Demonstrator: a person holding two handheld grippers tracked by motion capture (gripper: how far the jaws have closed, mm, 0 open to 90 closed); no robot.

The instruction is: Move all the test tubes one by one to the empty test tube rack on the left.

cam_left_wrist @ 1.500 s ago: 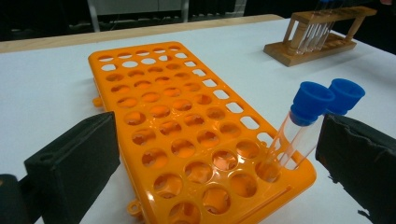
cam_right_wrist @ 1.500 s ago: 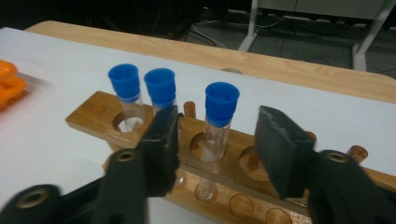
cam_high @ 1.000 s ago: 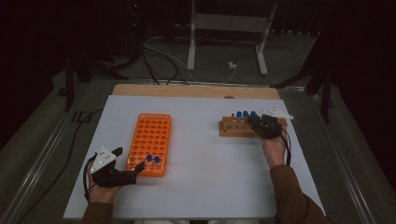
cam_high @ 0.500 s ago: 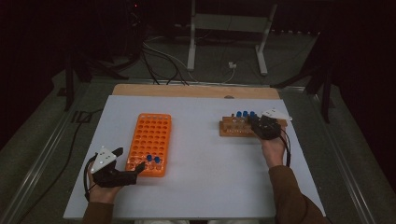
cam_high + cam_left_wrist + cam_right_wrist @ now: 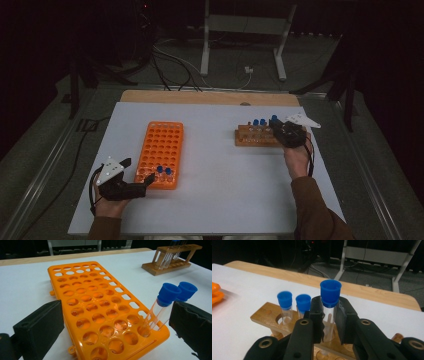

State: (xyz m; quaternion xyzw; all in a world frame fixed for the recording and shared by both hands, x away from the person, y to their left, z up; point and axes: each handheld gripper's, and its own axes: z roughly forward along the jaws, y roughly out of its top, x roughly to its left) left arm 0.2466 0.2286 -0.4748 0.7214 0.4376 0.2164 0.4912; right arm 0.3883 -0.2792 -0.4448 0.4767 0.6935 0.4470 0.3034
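An orange tube rack (image 5: 162, 150) (image 5: 95, 307) lies left of centre on the white table, with two blue-capped tubes (image 5: 164, 171) (image 5: 162, 307) in its near corner. My left gripper (image 5: 136, 172) (image 5: 117, 322) stands open at that near end, its jaws either side of the rack's corner. A wooden rack (image 5: 256, 136) (image 5: 284, 320) at the right holds blue-capped tubes (image 5: 284, 305). My right gripper (image 5: 280, 129) (image 5: 329, 317) is shut on one blue-capped tube (image 5: 330, 307), upright over the wooden rack with its lower end hidden behind the fingers.
The white table (image 5: 220, 185) has open surface between the two racks. A wooden board edge (image 5: 210, 97) runs along the back. Beyond it a dark floor holds cables (image 5: 175, 65) and a metal stand (image 5: 245, 30).
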